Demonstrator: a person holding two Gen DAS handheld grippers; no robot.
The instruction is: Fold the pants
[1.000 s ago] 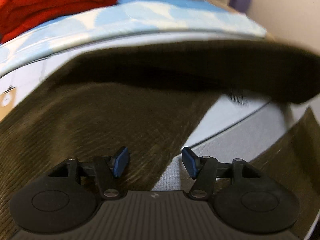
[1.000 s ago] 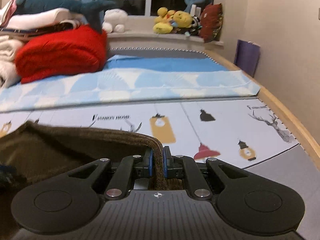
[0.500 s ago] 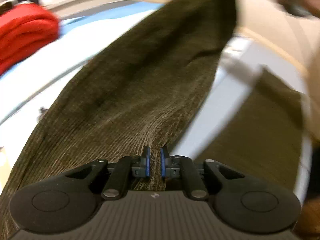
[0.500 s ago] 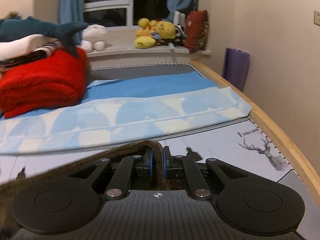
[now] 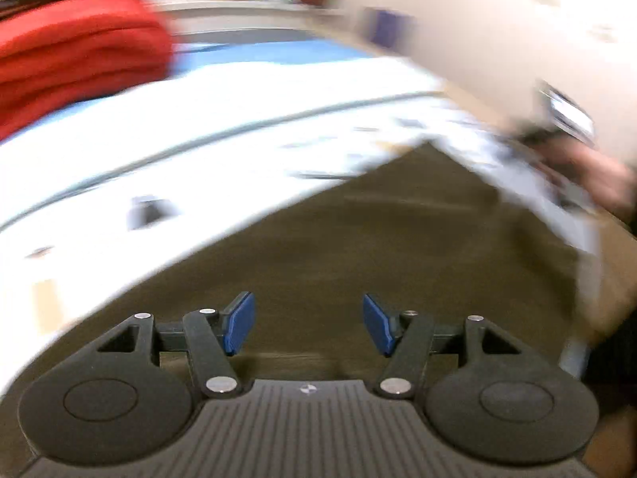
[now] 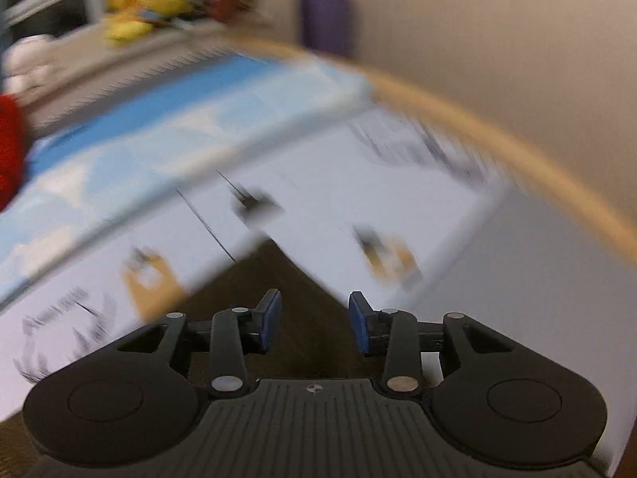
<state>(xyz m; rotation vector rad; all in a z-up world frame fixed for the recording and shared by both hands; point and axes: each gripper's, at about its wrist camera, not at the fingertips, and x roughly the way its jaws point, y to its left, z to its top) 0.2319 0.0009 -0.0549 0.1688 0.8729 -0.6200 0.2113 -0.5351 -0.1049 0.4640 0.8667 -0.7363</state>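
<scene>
With both the left gripper [image 5: 304, 324] and right gripper [image 6: 314, 324] spread wide and nothing held, and the pants [image 5: 378, 247] lying just ahead of and under the fingers, the fold could be disturbed if cloth is snagged during withdrawal.

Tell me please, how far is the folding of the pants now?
Done: the brown pants lie on the printed sheet. In hand: nothing. The left gripper and the right gripper are both open above the fabric. Left: I cannot judge how many folds remain, because both views are blurred and show only part of the pants.
</scene>
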